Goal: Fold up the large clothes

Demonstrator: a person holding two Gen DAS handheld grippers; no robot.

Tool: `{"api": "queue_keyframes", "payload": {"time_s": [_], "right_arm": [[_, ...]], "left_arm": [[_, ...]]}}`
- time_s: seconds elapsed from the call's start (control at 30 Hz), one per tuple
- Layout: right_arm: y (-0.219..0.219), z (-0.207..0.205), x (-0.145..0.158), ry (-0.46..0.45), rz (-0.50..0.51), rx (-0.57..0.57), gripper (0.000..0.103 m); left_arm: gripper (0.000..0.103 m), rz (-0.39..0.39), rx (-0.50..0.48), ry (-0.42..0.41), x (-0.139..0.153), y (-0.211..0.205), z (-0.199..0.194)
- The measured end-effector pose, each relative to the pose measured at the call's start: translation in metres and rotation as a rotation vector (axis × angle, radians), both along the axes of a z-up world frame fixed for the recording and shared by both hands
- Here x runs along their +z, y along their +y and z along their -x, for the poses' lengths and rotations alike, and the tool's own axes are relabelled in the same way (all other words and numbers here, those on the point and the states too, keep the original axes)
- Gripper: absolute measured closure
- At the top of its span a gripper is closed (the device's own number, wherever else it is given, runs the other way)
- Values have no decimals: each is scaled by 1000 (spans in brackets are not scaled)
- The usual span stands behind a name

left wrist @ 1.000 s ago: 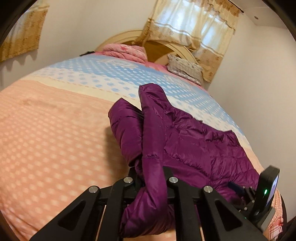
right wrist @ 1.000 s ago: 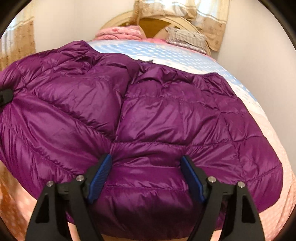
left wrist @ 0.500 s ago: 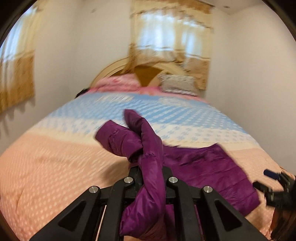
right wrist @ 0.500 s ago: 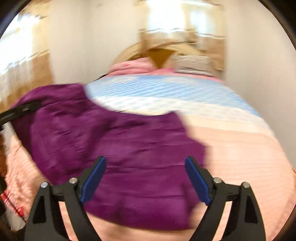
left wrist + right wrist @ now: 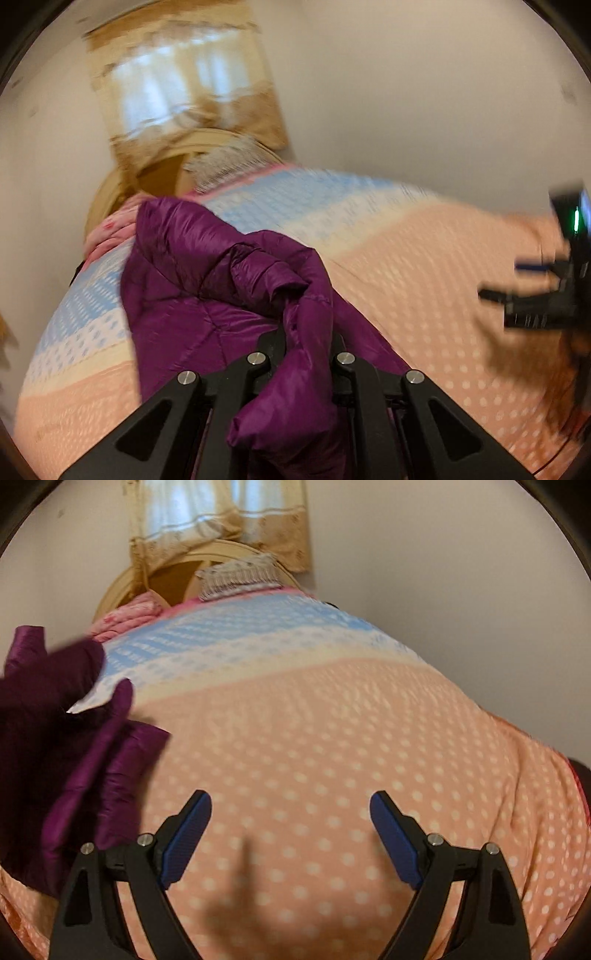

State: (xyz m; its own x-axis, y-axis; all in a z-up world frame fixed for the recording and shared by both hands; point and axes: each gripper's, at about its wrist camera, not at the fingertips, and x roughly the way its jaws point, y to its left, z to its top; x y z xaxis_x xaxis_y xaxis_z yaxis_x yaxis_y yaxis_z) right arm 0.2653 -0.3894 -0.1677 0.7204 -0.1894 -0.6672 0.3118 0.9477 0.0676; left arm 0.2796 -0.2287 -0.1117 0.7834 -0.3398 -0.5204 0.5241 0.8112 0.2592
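Left tongs (image 5: 301,354) clamping a bunched fold of the purple jacket (image 5: 207,280), jacket hanging crumpled above the bed (image 5: 424,280), right tongs (image 5: 291,834) gaping wide and holding nothing over the bed, jacket off to their left.

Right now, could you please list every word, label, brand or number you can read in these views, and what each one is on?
None: no readable text in either view.
The purple jacket clamped in the left gripper shows no label.
The bedspread bears only dots.
The open right gripper is unmarked; in the left wrist view it is motion-blurred, showing only a green light.
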Motion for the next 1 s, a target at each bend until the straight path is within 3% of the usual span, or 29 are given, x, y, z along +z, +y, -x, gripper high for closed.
{"api": "queue_keyframes", "payload": {"time_s": [0.1,0.17,0.23,0.37,0.43,0.5,0.57,0.6,0.7,0.8,0.93,1.0], "right_arm": [[-13,6,-6,17,-27,-7,13],[-13,8,-7,25,-30,-10,13],[-14,10,-9,31,-39,-9,13],[-15,7,-13,38,-42,-14,13],[-18,6,-13,32,-41,-20,13],[-19,6,-10,30,-40,-28,13],[-19,4,-3,26,-41,-31,13],[-17,3,3,21,-40,-24,18],[-1,-9,27,13,-38,31,38],[29,-28,60,-24,-25,100,47],[87,-63,103,-66,29,168,47],[118,-85,115,-60,55,186,47]], "left_arm": [[96,-103,-63,29,-40,-33,5],[94,-143,-86,5,-53,-40,13],[91,-167,-91,-31,-55,-42,19],[74,-196,-99,-65,-42,-45,39],[58,-174,-124,-124,-24,-44,56],[19,-144,-144,-178,-5,-43,75],[15,-80,-182,-211,15,-31,91],[14,-67,-174,-213,21,-26,91],[14,-55,-50,-174,30,1,66],[14,-40,170,-87,29,44,12],[14,26,468,0,26,113,-60],[14,60,556,38,22,138,-83]]}}
